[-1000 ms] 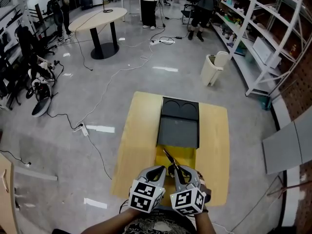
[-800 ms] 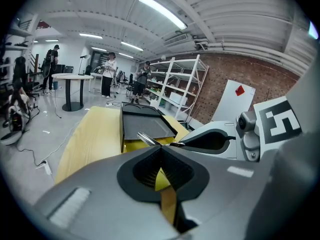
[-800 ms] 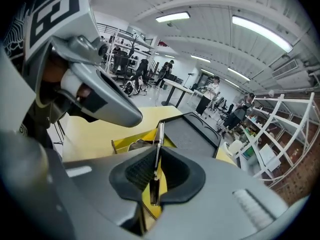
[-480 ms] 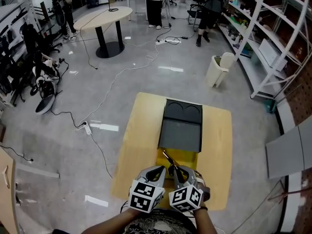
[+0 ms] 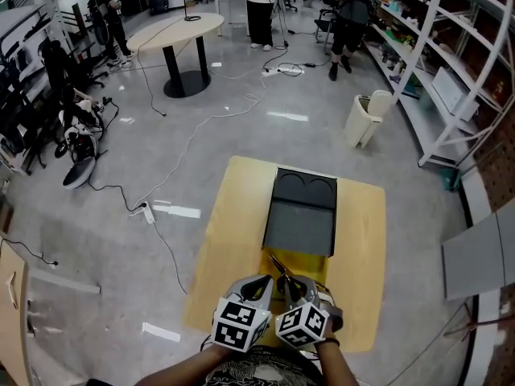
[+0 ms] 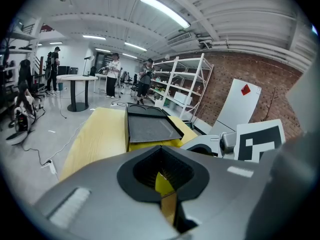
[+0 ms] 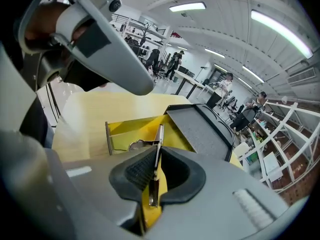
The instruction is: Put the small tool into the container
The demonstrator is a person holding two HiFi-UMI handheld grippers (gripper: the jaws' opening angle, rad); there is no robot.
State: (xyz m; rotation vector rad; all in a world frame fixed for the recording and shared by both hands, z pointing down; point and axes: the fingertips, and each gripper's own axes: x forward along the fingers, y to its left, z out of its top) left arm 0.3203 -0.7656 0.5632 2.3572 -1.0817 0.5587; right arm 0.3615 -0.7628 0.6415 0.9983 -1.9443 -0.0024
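Note:
A thin metal tool sticks forward out of my right gripper, which is shut on it; in the right gripper view the tool points over the yellow container. The container sits on the yellow table's near end, with its black lid lying open behind it. A curved metal piece rests inside the container. My left gripper hangs close beside the right one, jaws shut with nothing between them. The left gripper view shows the lid ahead of those jaws.
The wooden table stands on a grey floor crossed by cables. A white bin and metal shelves are at the right, a grey panel beside the table. A round table and several people are far back.
The head view has drifted a little, so the table sits slightly lower and to the right. Both grippers stay put over the table's near end, the tool still held.

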